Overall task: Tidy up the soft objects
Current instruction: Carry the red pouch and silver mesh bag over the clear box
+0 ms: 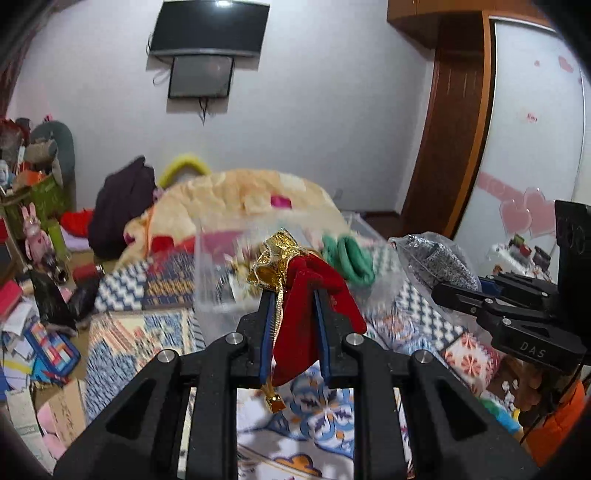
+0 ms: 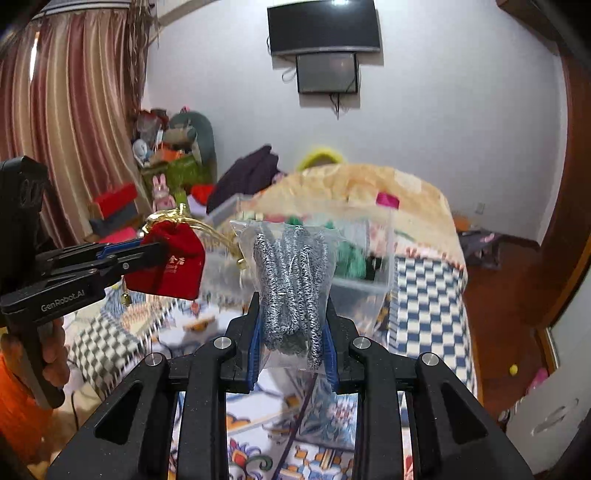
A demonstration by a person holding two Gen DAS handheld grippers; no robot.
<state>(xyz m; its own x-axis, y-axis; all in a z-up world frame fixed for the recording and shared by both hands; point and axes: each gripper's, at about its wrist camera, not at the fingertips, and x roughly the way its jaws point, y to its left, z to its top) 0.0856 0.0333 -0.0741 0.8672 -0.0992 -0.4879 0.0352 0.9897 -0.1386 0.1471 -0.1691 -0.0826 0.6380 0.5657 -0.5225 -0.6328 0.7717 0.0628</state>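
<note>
My left gripper [image 1: 294,295] is shut on a red velvet pouch [image 1: 306,314] with gold trim and cord, held above the patterned bed. It also shows in the right wrist view [image 2: 171,262], at the left. My right gripper [image 2: 291,299] is shut on a clear plastic bag of black-and-white speckled cord [image 2: 291,280]; that bag shows in the left wrist view [image 1: 439,262], at the right. Just beyond both lies a clear plastic bin [image 2: 369,284] holding green rolls [image 1: 347,258].
A patterned quilt [image 1: 155,325] covers the bed, with a cream blanket [image 1: 240,195] heaped behind the bin. Cluttered boxes, papers and toys [image 1: 33,332] fill the floor at left. A wardrobe [image 1: 524,147] stands at right. A TV [image 2: 323,27] hangs on the wall.
</note>
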